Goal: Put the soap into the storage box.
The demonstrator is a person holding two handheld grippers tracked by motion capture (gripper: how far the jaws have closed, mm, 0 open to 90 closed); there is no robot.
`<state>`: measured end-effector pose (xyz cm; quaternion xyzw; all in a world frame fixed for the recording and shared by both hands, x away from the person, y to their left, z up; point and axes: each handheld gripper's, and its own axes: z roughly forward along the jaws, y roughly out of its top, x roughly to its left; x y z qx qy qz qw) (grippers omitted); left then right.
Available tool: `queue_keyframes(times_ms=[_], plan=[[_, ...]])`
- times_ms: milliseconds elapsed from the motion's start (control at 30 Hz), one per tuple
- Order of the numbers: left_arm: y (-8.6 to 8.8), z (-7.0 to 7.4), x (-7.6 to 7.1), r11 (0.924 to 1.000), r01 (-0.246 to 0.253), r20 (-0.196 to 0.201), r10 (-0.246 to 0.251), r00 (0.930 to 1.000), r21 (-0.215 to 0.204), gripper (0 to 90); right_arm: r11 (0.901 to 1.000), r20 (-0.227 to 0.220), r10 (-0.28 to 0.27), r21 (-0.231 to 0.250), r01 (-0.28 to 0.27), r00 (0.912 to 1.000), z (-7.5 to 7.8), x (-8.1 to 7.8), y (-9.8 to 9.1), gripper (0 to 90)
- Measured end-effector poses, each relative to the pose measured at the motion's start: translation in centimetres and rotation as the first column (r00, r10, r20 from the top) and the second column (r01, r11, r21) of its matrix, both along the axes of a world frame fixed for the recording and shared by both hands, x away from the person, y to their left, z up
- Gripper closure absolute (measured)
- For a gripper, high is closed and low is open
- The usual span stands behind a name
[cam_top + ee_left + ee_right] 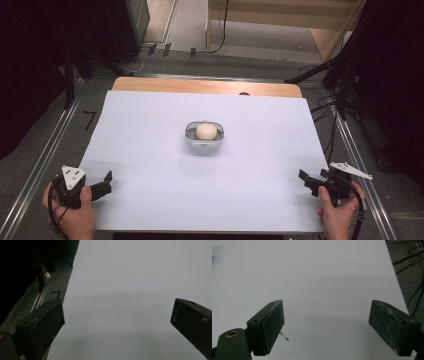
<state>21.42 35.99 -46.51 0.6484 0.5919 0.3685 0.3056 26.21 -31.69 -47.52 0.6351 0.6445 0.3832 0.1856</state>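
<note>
White sheet (pixel 150 165) over wooden table (pixel 200 86); cables (pixel 330 107) on floor.

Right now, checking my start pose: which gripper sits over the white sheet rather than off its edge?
The left gripper: its jaws reach over the white sheet, while the right gripper sits at the sheet's right edge.

Left gripper (pixel 106 181): black body, grey three-cornered plate, black cable. Right gripper (pixel 306 181): likewise black, grey-plated, cabled; scuffed rectangular pads (pixel 275 322); brass-ringed hole beside the left pad. Hands bare.
</note>
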Motion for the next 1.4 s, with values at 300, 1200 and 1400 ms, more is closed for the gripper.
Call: queue_keyframes(times_ms=[300,1200,1400], plan=[[0.0,0.0,0.0,1.0,0.003,0.0,-0.003,1.0,0.001,0.0,0.9995,0.007,-0.03,-0.002,0.03,0.9995,-0.1,-1.1,-1.9,13.4],[0.1,0.0,-0.1,1.0,0.002,0.001,-0.002,1.0,-0.004,0.0,0.9992,0.03,-0.039,-0.003,0.039,0.9988,-0.9,-3.8,-4.8,13.6],[0.1,0.0,-0.1,1.0,0.002,0.001,-0.002,1.0,-0.005,0.0,0.9993,0.027,-0.035,-0.013,0.035,0.999,-1.1,-3.9,-4.4,13.6]])
